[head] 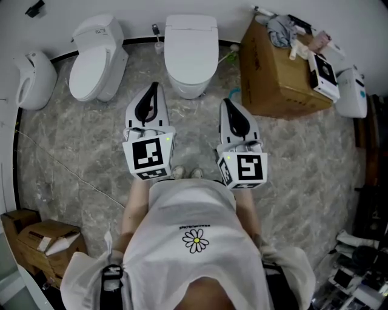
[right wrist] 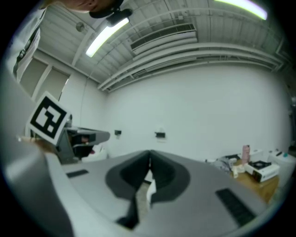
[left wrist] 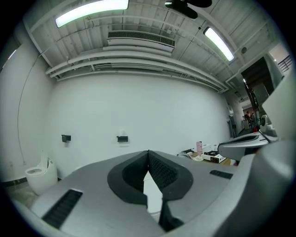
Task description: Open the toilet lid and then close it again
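Grey marbled floor (head: 303, 157), white wall (left wrist: 138, 106), strip lights (left wrist: 91, 12), perhaps a ceiling fan (left wrist: 187, 5)

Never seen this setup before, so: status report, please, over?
Left tool, right tool: both shut, empty, level. Middle toilet ahead, lid down, untouched. Nothing between tools and toilet.

You hold two grippers, the left gripper (head: 153, 89) and the right gripper (head: 227, 104). Ahead stand two toilets, a lidded toilet (head: 191, 48) and a left toilet (head: 97, 60). Three cardboard boxes: one large box (head: 276, 82), two small boxes (head: 33, 239). Two black wall brackets (left wrist: 122, 138).
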A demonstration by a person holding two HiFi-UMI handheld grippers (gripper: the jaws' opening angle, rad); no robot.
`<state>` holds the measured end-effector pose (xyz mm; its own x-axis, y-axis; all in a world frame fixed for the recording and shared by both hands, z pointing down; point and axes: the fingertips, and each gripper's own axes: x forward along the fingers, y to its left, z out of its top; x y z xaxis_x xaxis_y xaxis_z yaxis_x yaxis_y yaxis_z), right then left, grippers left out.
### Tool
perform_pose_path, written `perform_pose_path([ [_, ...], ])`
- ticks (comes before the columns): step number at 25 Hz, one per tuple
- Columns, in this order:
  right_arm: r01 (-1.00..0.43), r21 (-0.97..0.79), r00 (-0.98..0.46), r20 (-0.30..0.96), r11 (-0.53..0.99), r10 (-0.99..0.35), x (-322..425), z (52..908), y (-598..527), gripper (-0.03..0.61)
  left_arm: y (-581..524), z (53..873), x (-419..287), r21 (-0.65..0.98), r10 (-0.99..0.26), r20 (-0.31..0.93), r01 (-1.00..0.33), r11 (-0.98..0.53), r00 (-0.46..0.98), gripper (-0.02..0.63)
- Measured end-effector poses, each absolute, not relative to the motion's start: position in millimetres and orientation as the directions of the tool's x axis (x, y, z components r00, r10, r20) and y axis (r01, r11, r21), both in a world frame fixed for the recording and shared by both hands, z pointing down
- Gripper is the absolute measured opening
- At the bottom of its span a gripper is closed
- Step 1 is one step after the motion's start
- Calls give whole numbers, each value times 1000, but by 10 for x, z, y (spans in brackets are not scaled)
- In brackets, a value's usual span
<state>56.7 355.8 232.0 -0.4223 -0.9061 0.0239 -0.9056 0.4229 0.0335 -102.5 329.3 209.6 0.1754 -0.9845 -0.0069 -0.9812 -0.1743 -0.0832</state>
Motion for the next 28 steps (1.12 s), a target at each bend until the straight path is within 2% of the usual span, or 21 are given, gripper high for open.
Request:
perform_pose_path([
  [7,-899,-44,-438,53,436,-898,819,2473,3577,31,3373,2261,-946,-83,-992,34,-988,-127,125,21],
  [10,-895,-114,-436,26,431,-899,965,2434,3565,31,3400,2382,-941,-42,-993,63,-994,-103,100,21],
  [14,-889,-114,-446,-6,444,-895,1133,2365,3557,31,3446,2447,-876,-17,-995,76,-998,-67,65,21],
  [18,-884,-119,-453,-19,452,-891,1170,2368,3577,31,3442,2360,-886,-34,-998,53,-998,-47,45,21],
  [23,-900,24,-435,-16,435,-900,1162,2355,3676,31,3383,2261,-815,-54,-998,11,-996,-67,66,21],
  [28,-899,-96,-426,-35,427,-904,1257,2430,3595,31,3252,2253,-623,-54,-993,-11,-992,-116,117,21],
])
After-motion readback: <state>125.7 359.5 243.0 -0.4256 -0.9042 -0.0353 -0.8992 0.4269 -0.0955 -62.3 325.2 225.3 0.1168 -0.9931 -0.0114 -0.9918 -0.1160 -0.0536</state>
